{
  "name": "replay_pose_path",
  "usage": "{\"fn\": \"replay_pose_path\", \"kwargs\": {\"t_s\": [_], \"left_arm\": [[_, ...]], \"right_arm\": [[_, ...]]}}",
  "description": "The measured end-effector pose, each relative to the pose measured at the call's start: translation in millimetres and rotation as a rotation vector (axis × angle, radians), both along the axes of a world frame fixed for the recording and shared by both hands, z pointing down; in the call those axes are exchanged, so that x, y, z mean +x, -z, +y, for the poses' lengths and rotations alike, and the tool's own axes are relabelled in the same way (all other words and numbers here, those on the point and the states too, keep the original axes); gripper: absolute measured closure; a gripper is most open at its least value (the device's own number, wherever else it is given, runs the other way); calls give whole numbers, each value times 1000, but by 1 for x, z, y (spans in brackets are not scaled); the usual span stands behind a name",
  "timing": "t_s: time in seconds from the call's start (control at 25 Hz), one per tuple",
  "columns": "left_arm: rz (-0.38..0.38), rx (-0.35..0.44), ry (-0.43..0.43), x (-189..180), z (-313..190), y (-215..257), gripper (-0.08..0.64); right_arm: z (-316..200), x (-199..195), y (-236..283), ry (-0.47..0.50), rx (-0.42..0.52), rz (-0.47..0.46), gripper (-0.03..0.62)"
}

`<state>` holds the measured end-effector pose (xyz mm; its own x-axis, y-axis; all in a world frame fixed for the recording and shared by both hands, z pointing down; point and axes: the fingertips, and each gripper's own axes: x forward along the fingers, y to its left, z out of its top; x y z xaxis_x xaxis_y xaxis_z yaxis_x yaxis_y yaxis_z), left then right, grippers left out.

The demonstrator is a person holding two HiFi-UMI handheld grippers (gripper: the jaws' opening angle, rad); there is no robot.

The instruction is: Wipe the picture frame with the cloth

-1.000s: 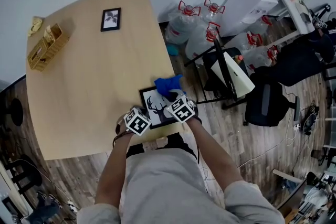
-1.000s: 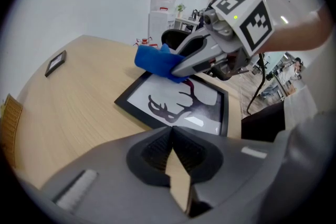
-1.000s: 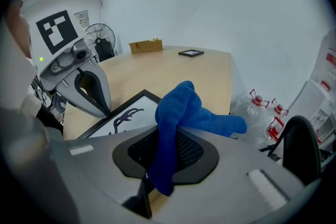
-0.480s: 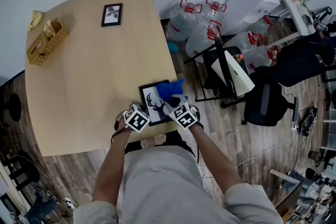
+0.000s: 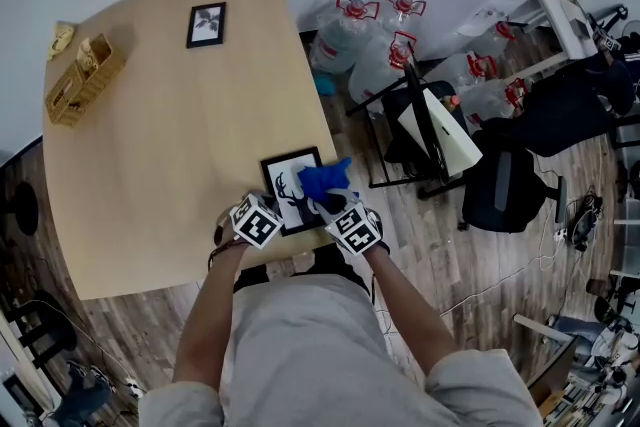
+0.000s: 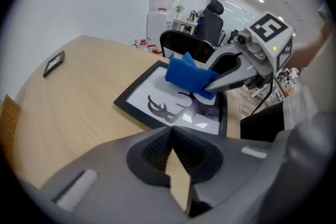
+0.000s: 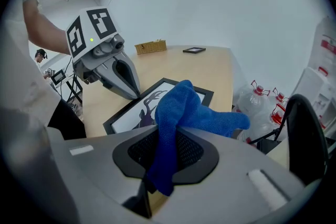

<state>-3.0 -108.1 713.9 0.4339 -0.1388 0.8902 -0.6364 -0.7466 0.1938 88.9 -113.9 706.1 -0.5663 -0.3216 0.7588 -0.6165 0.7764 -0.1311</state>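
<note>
1. Head view: only this view shows the whole tabletop.
   - The picture frame lies flat near the edge closest to the person, toward the right corner.
   - Its long axis runs away from the person, with the far end tilted a little to the left.
   - The blue cloth lies on the right part of the frame.
   - The left gripper is at the near left corner of the frame, and the right gripper is at the cloth.
   - A small frame and a basket are well apart, at the far side.

2. Left gripper view: here the state of the left gripper is visible. Its jaws are pressed together and hold nothing.
   - The picture frame is just ahead of them, with its deer print in view.
   - The long axis goes away and to the right.
   - The right gripper comes from the right, with the cloth at its tip, over the far part of the glass.

3. Right gripper view: this view shows the grip itself.
   - The jaws of the right gripper are clamped on the cloth, which bunches up ahead of them and covers part of the picture frame.
   - The left gripper has its tip at the left edge of the frame.
</note>
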Motion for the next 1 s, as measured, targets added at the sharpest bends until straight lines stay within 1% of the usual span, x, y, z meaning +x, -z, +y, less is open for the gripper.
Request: {"fn": "replay_pose_path", "kwargs": {"t_s": [0.16,0.28,0.48,0.6,0.76,1.0], "left_arm": [[10,7,7,0,-1,0,506],[14,8,6,0,0,0,506],[17,9,-2,-1,1,1,506],[5,6,-8,-5,2,-3,506],[9,7,-9,-4,0,-2,506],[7,-2,-16,-4,2,-3,506]], "right_arm": [[14,4,0,3,-5,1,532],[24,6,-3,-12,-14,0,532],[34,7,4,-30,-19,2,532],[39,7,4,-42,-24,-5,532],[40,9,5,-60,-33,-19,532],[46,12,8,-48,-26,-15,532]]}}
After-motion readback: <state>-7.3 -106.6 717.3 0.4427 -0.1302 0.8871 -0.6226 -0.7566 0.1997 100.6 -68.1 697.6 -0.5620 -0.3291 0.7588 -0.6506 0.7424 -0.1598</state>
